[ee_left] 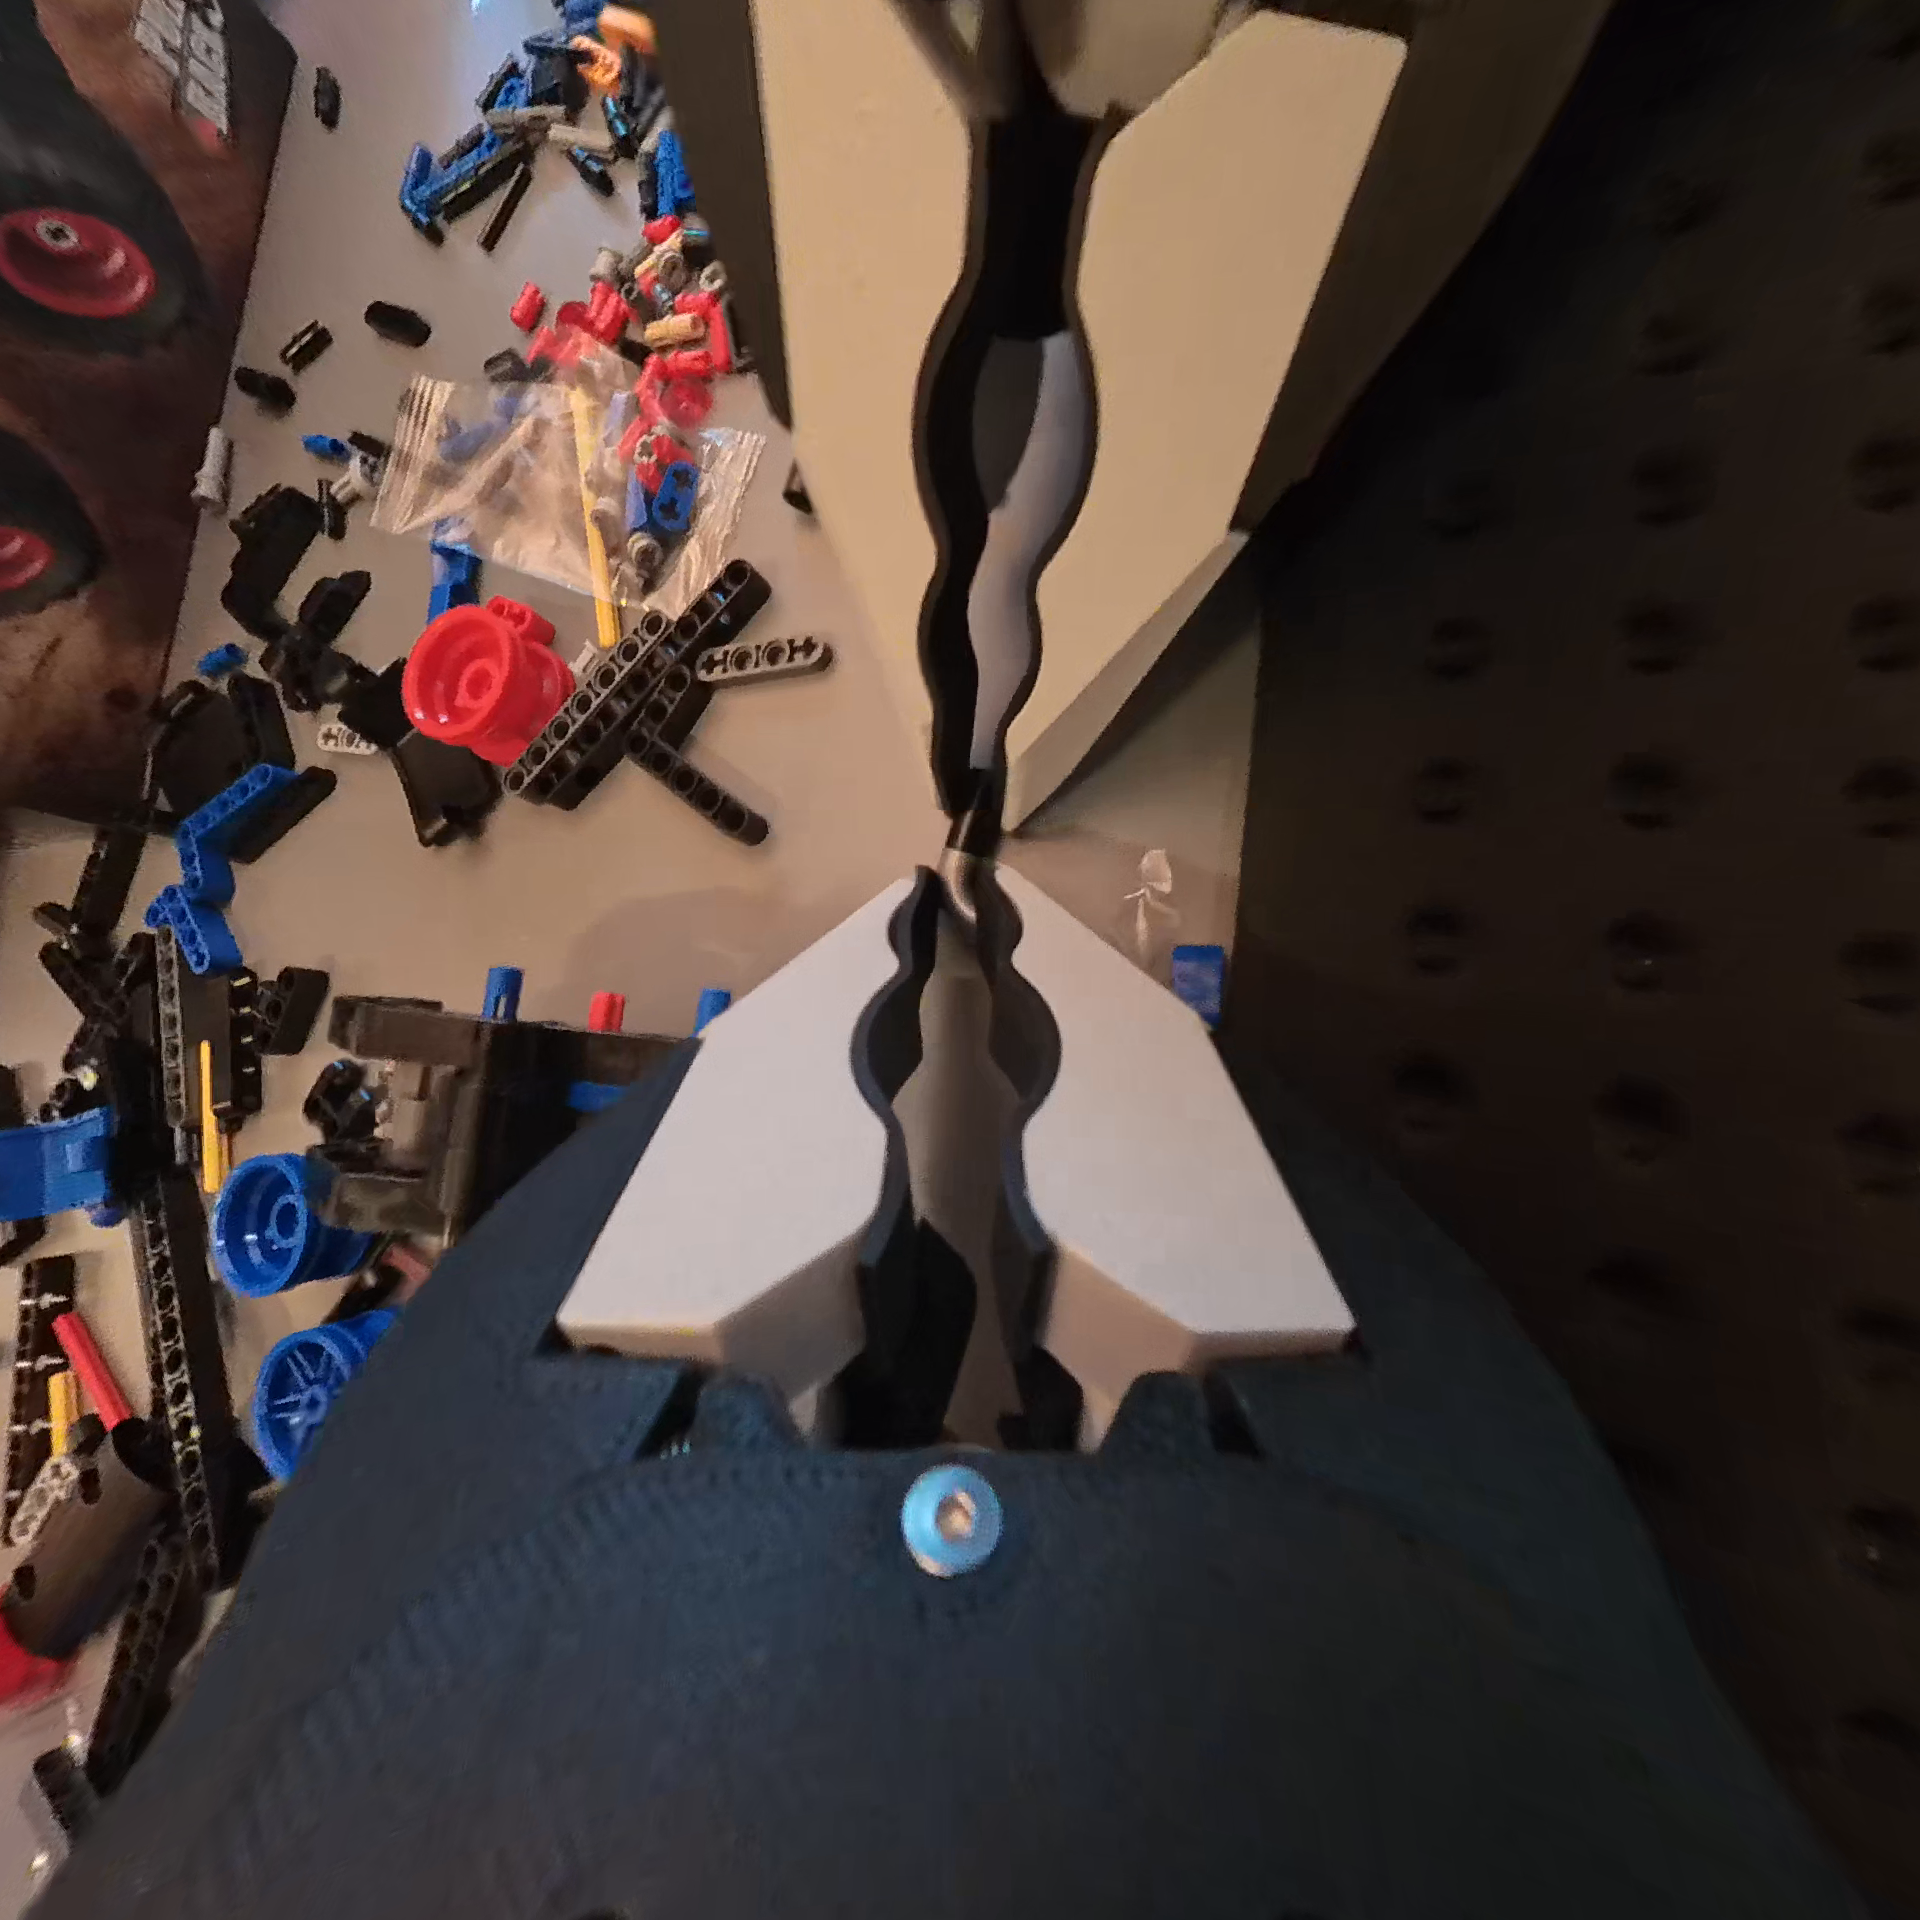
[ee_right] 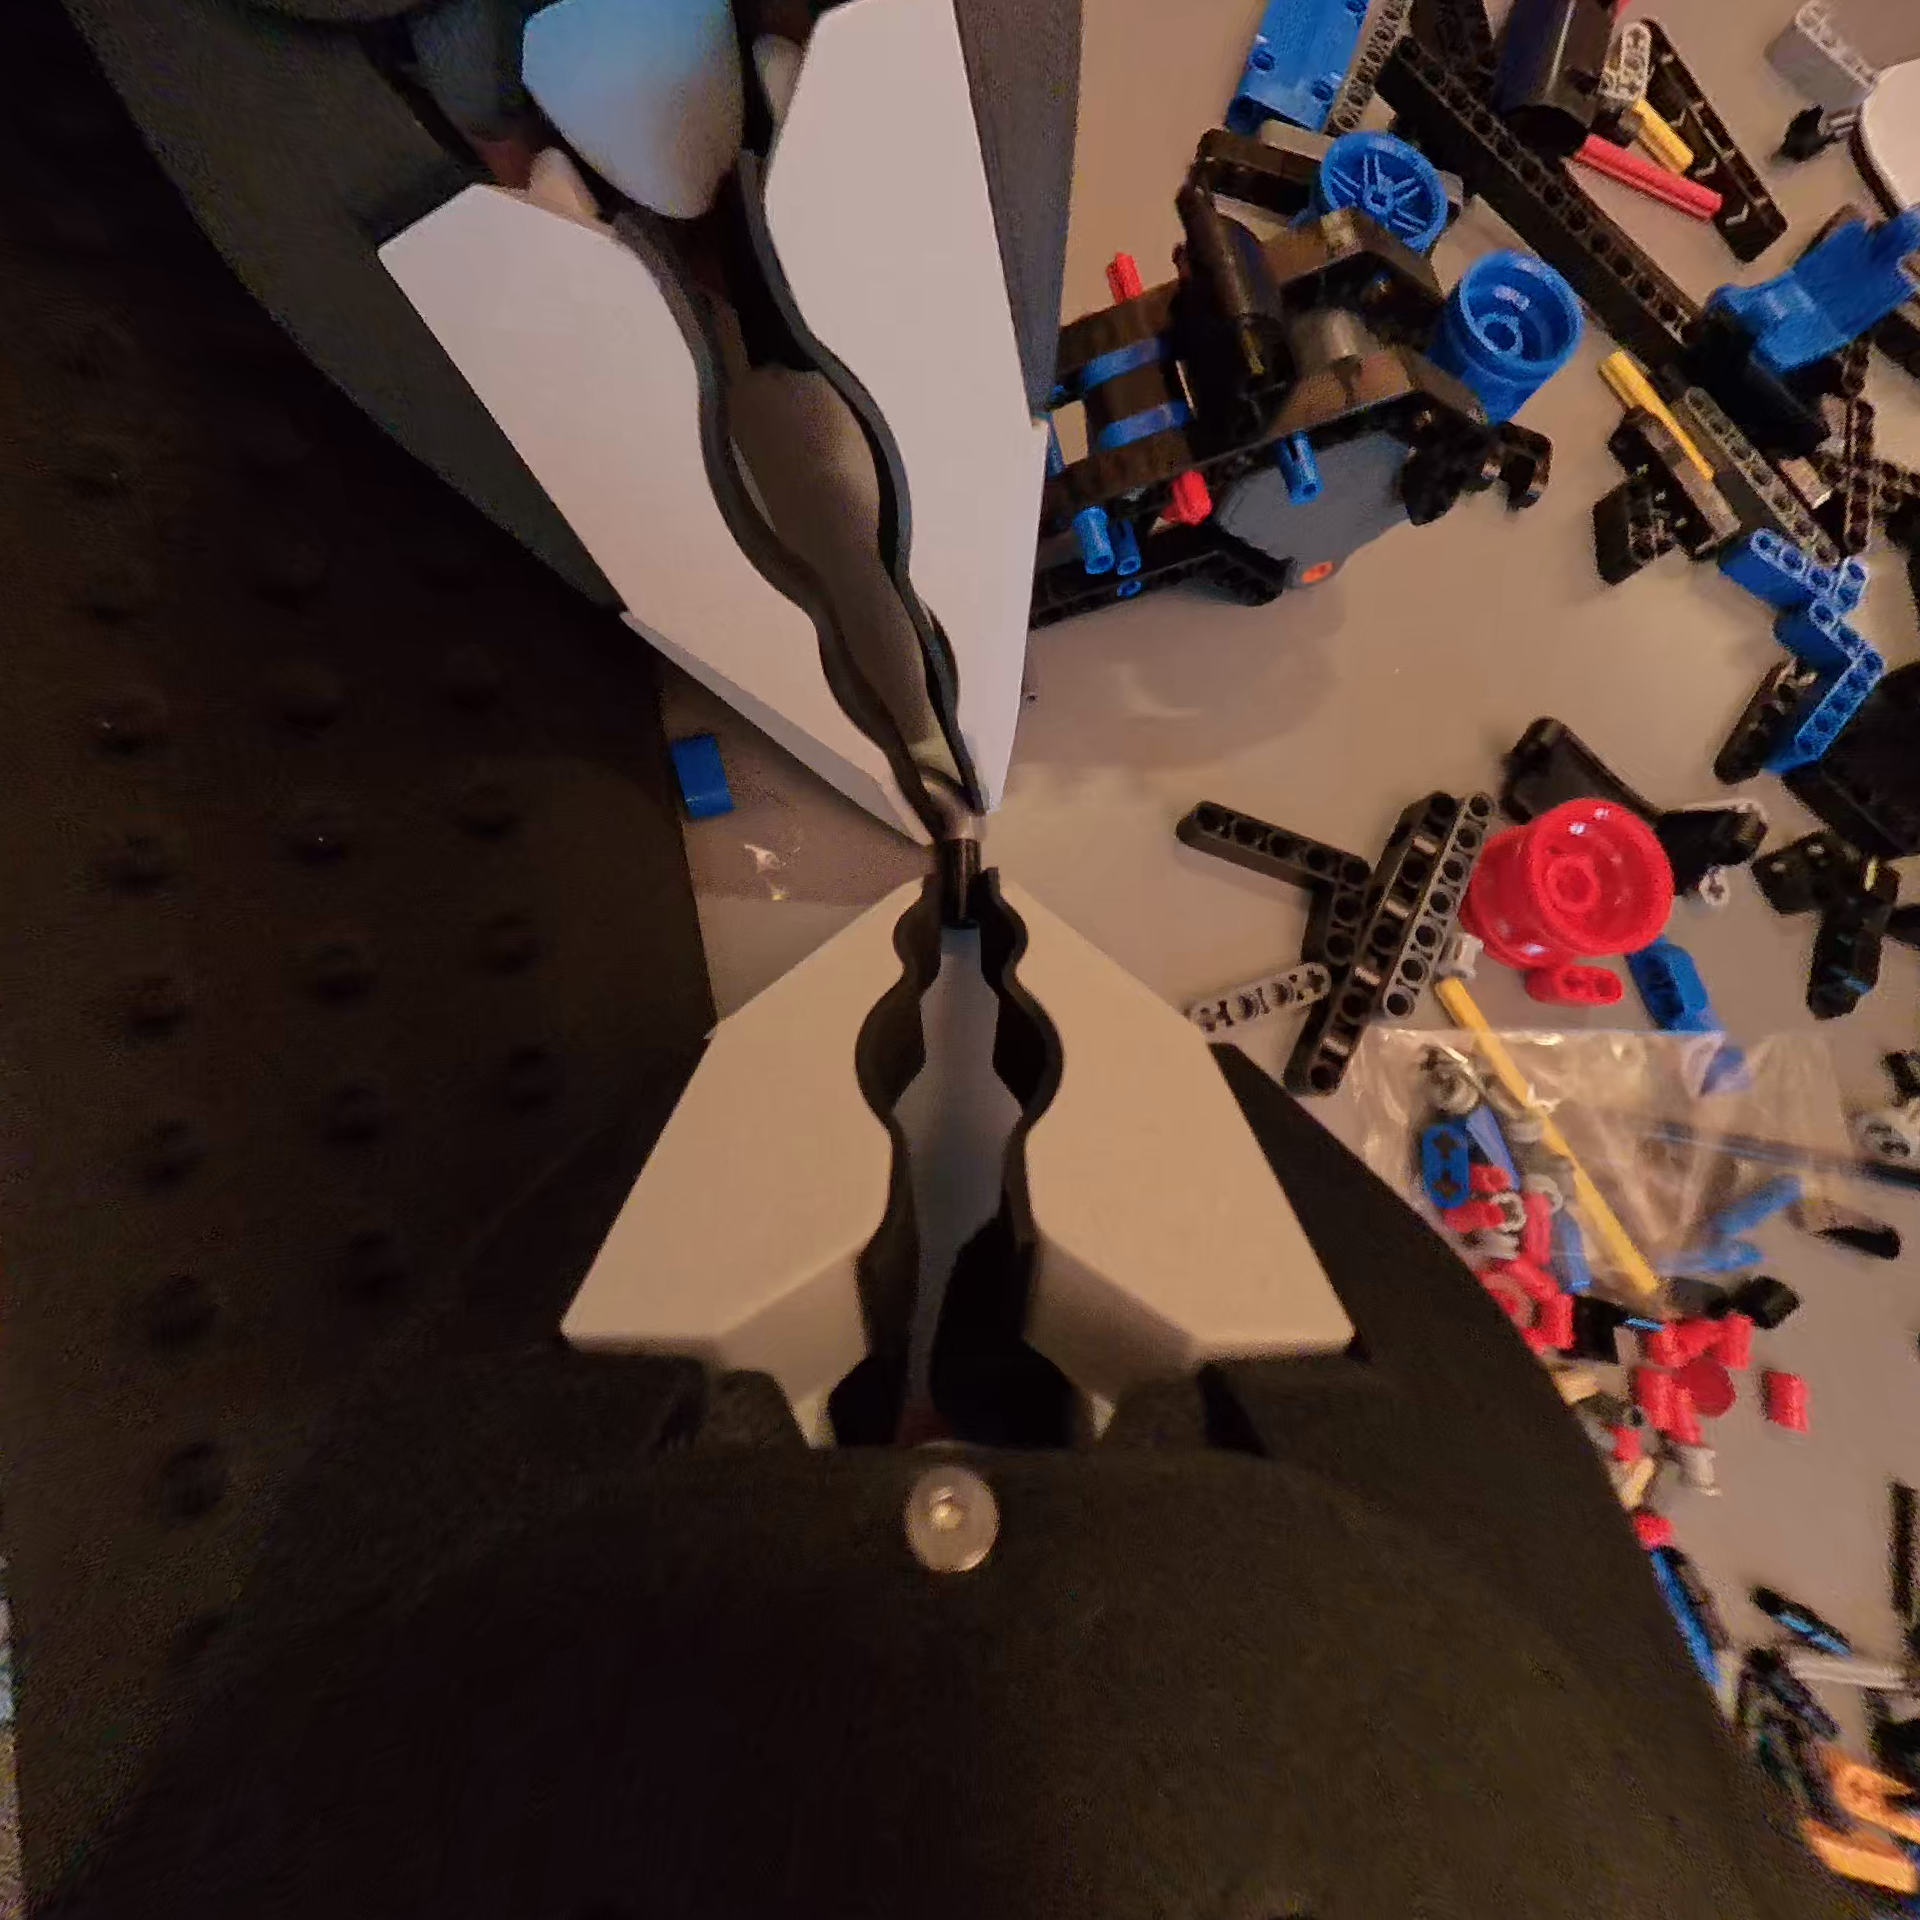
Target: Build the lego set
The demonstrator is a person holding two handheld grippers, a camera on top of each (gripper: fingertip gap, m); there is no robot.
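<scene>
two grippers meet tip to tip above a grey table (ee_right: 1195, 707) strewn with lego parts; the left gripper (ee_left: 961, 902) has its jaws nearly closed on a small pale-tipped piece, while the right gripper (ee_right: 961, 902) has its jaws pinched on a short black pin (ee_right: 960, 871), the two parts touching end to end between them; what the pale piece is stays too small and blurred to tell; in the right wrist view the half-built black and blue chassis (ee_right: 1247, 416) sits on the table at about 1 o'clock, a red wheel hub (ee_right: 1569, 894) at 3 o'clock beside crossed black beams (ee_right: 1382, 935), and a clear bag of small parts (ee_right: 1600, 1174) at 4 o'clock; the step in hand looks to be mating the pin into the held piece, and it would go best with both tools kept on one axis, pressed straight together without twisting, grips firm so neither part rolls out of the scalloped jaws; a slip would drop the pin among the loose parts below.
</scene>
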